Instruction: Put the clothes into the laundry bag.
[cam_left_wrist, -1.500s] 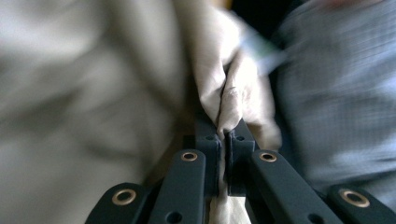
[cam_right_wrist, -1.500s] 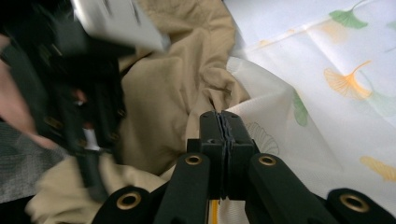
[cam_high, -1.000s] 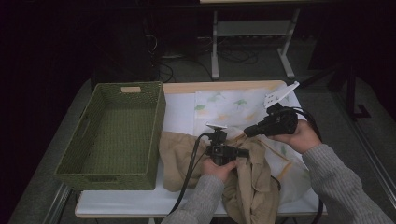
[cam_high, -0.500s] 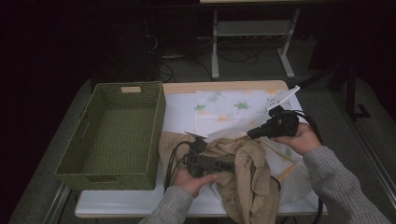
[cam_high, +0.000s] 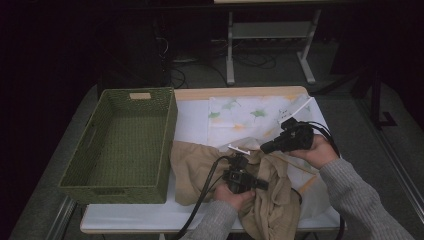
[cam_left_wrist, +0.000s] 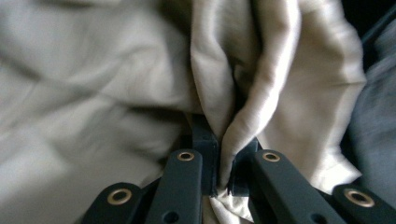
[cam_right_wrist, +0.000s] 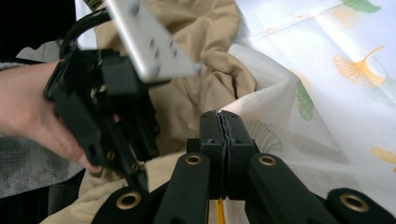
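Two cloths on the table (cam_high: 200, 120): a leaf-print sheet (cam_high: 250, 117) far side, a tan garment (cam_high: 200, 167) bunched at the near edge, right of the green basket (cam_high: 117, 142). Left gripper (cam_high: 257, 184) nearer; its jaws, just closing, pinch a tan fold (cam_left_wrist: 243, 112). Right gripper (cam_high: 267, 146) hovers above, jaws together, holding nothing visible.

The left gripper (cam_high: 260, 184) points toward 3 o'clock, its jaws just closed. The right gripper (cam_high: 266, 147), jaws pressed together, points toward 8 o'clock.
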